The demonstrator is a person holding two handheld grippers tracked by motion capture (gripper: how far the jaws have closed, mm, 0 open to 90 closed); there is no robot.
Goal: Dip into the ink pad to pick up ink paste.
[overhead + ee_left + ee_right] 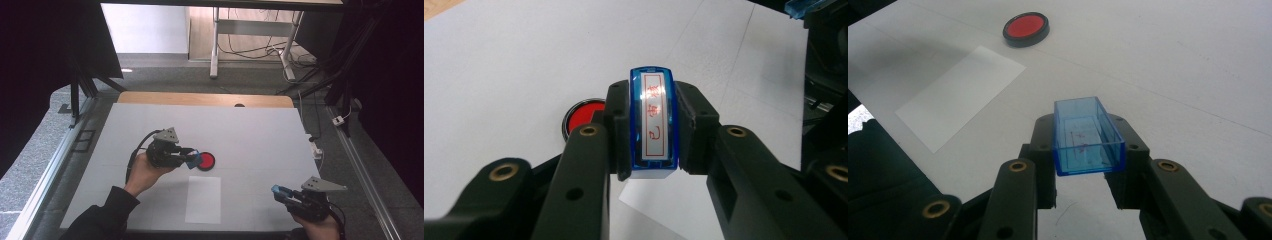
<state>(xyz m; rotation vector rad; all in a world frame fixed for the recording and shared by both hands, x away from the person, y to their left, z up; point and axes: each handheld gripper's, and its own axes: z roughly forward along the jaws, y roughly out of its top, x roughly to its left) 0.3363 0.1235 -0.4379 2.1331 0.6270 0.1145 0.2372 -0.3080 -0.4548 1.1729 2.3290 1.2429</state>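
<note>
The left tongs [192, 158] were clamped on a blue rectangular stamp [652, 120], its label with red characters facing the camera in the left gripper view. The stamp was held just beside the round red ink pad [205, 161] on the white desk [250, 130]. The right tongs [280, 192] gripped the stamp's clear blue cap [1087, 135], open side up, near the desk's front edge. A white paper slip [203, 199] lay between the two grippers.

Even overhead light leaves the white bench [250, 130] bright against dark surroundings, with glare on the stamp [652, 122], soft shadows, and blurred near jaws.
</note>
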